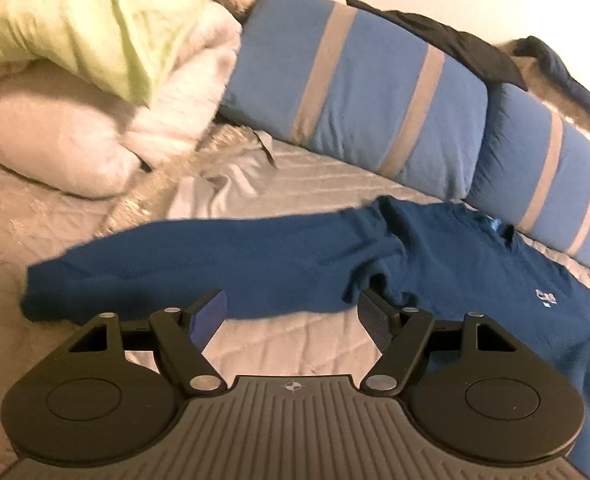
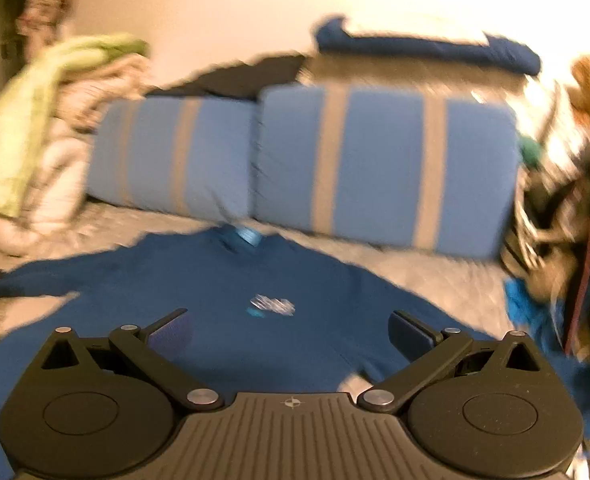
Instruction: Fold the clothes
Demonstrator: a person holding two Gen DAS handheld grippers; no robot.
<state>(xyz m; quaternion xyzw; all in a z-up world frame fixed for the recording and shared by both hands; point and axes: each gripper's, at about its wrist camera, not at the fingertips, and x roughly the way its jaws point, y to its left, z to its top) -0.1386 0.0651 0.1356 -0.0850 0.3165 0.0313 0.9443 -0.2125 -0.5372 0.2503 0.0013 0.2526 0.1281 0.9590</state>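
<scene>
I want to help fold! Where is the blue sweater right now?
The blue sweater lies spread flat on the bed, just in front of the two blue striped pillows. In the left wrist view, one long sleeve stretches left, ahead of the open left gripper.

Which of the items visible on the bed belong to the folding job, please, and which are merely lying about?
Job:
- dark blue long-sleeved sweatshirt, spread flat
- left gripper, open
- right gripper, open

Lying about:
- blue cushions with grey stripes
- pale green pillow
- crumpled white bedding
- black garment
</scene>
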